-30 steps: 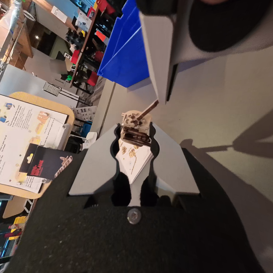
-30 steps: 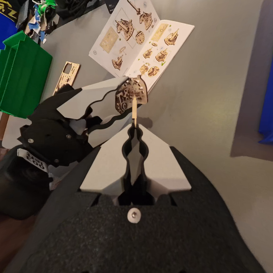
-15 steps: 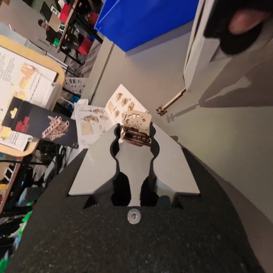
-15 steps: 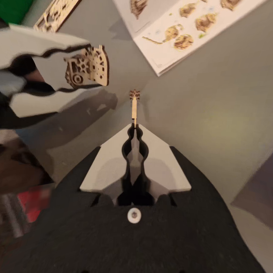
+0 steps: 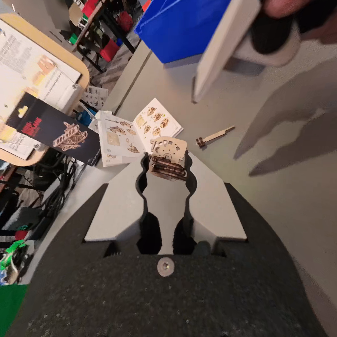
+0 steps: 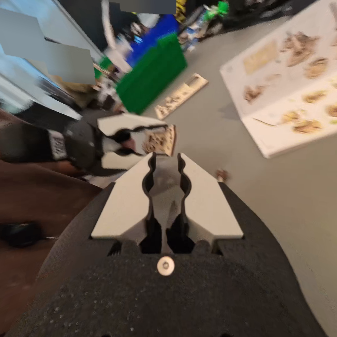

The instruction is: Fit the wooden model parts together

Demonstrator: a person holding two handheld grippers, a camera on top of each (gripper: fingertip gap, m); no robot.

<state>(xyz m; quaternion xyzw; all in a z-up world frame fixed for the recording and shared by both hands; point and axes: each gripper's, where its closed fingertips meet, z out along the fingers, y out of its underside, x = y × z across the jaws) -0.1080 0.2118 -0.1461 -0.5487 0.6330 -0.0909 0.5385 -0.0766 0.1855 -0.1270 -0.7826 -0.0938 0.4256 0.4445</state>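
My left gripper [image 5: 166, 155] is shut on a small wooden model assembly [image 5: 168, 158], a pale plate with dark gear layers, held above the grey table [image 5: 246, 209]. A thin wooden stick part [image 5: 215, 135] with a dark toothed end lies loose on the table, to the right of and beyond the assembly. My right gripper [image 6: 166, 155] is open and empty. It hangs above the table in the left wrist view [image 5: 197, 91]. In the right wrist view the left gripper [image 6: 166, 140] with the assembly [image 6: 160, 140] is just beyond my right fingertips. The stick's end [image 6: 221, 175] peeks out beside my right finger.
An open instruction booklet [image 5: 138, 131] lies on the table beyond the assembly and shows in the right wrist view [image 6: 282, 91]. A wooden parts sheet [image 6: 180, 94] lies by a green bin [image 6: 151, 76]. A blue bin [image 5: 178, 27] stands at the back. A black package card [image 5: 54, 127] is at the left.
My right gripper pulled the stick away from the assembly, opened and let it go. The stick now lies on the table. My left gripper still holds the assembly.
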